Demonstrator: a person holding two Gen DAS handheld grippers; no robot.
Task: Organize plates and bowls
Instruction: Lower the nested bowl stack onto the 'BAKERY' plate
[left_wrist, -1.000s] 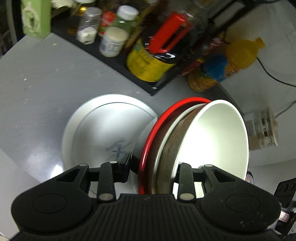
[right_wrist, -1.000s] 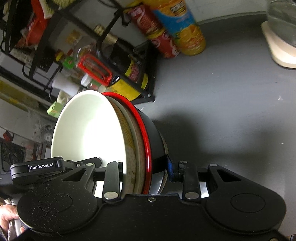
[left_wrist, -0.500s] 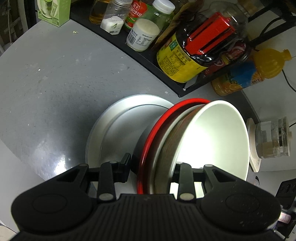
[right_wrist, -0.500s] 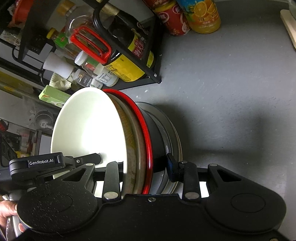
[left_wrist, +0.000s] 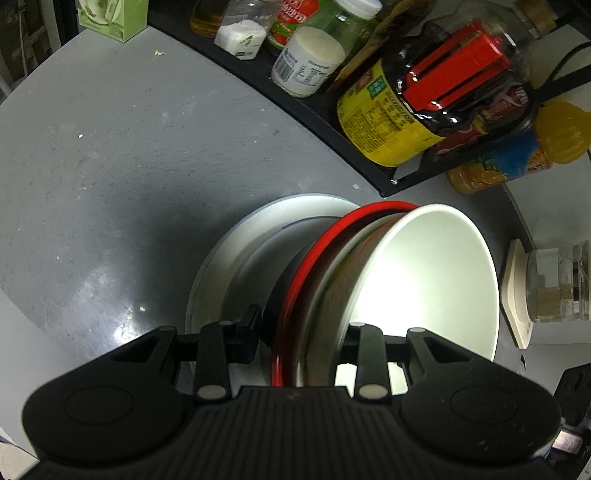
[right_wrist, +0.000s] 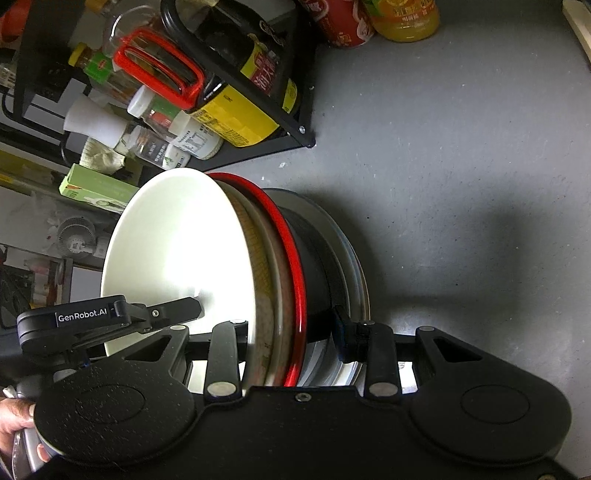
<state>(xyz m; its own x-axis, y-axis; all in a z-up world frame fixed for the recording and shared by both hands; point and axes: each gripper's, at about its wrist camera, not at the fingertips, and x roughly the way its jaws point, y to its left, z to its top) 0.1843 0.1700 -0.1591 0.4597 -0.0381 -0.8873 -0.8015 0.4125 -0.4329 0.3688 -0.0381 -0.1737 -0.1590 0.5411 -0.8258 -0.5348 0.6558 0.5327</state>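
The grey countertop (left_wrist: 110, 155) carries a black condiment rack (right_wrist: 258, 147) along its far edge. A white plate (left_wrist: 236, 254) lies flat on the countertop. A nested stack of bowls (left_wrist: 424, 280), white innermost and red-rimmed outermost, is held above this plate. The stack's rims are clamped from opposite sides by the left gripper (left_wrist: 299, 339) and the right gripper (right_wrist: 291, 332), each with one finger inside the white bowl.
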